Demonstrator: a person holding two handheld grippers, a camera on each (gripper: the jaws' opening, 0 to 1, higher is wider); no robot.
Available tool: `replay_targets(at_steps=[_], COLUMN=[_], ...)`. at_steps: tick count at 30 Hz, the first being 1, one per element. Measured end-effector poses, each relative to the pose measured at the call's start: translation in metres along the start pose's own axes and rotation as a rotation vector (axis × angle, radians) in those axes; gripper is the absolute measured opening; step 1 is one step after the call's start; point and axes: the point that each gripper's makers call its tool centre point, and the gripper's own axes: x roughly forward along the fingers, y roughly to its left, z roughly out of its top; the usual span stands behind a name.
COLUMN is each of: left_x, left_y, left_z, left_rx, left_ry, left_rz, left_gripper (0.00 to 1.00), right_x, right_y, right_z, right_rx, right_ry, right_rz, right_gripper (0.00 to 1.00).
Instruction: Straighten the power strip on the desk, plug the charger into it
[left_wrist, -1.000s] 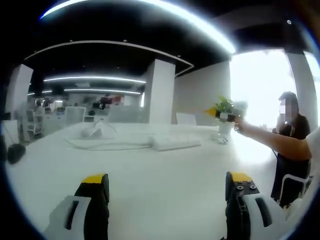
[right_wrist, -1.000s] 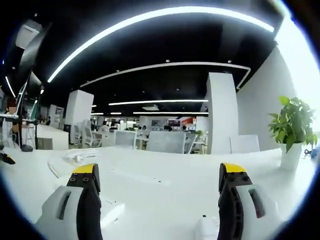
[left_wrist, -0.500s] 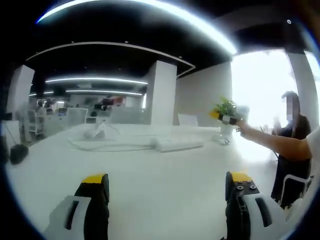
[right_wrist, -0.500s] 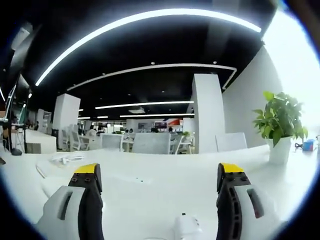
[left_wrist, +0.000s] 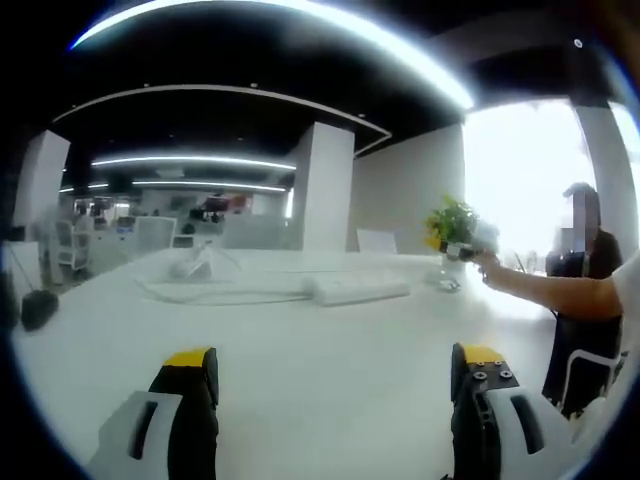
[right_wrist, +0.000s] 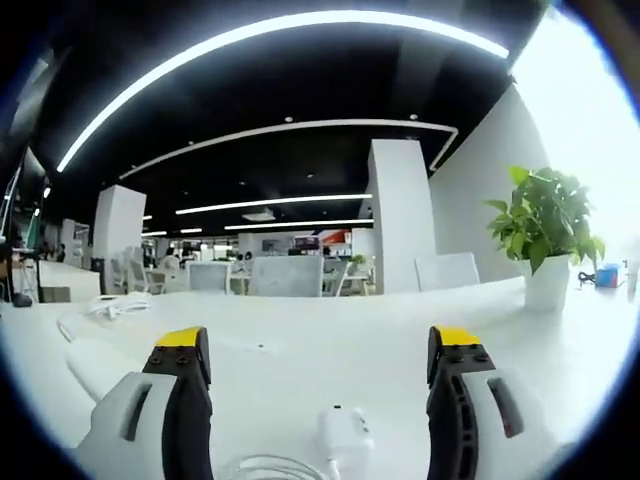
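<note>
- yellow-tipped jaws of the left gripper (left_wrist: 335, 368) rise wide apart from the bottom of the left gripper view, nothing between them but bare white desk (left_wrist: 330, 330).
- over in the right gripper view, the right gripper (right_wrist: 317, 350) stands just as wide apart, holding nothing.
- right between those jaws, low on the desk, sits the white charger (right_wrist: 343, 434), upright on the surface, apart from both jaws.
- its white cable (right_wrist: 265, 468) curls away to the left along the bottom edge.
- further out in the left gripper view, the white power strip (left_wrist: 358, 290) lies flat on the desk, running at a slant, with a cord (left_wrist: 215, 291) trailing off to its left.
- in the right gripper view a long white shape (right_wrist: 100, 362) lies on the desk at left; i can't tell for sure what it is.
- the right gripper comes into the left gripper view from the right, held out on a person's arm (left_wrist: 550, 292) above the far desk.
- a potted plant (right_wrist: 545, 235) in a white pot stands on the far right of the desk.
- beyond that, white pillars (right_wrist: 399, 215), office chairs and curved ceiling lights.
</note>
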Motion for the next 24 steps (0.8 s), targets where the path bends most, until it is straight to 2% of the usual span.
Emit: replay_targets(at_steps=[16,24], left_x=[-0.002,-0.003], left_y=[0.002,0.001], left_z=[0.001,0.000], left_rx=[0.000,-0.001], left_ry=[-0.001,-0.002], left_rz=[0.005,0.003], left_gripper=[0.99,0.99], right_x=[-0.002,-0.001], right_y=[-0.003,-0.001], right_z=[-0.030,-0.037], right_rx=[0.013,0.003], right_ry=[0.081,0.105], right_rz=[-0.006,-0.003], right_gripper=[0.89,0.89])
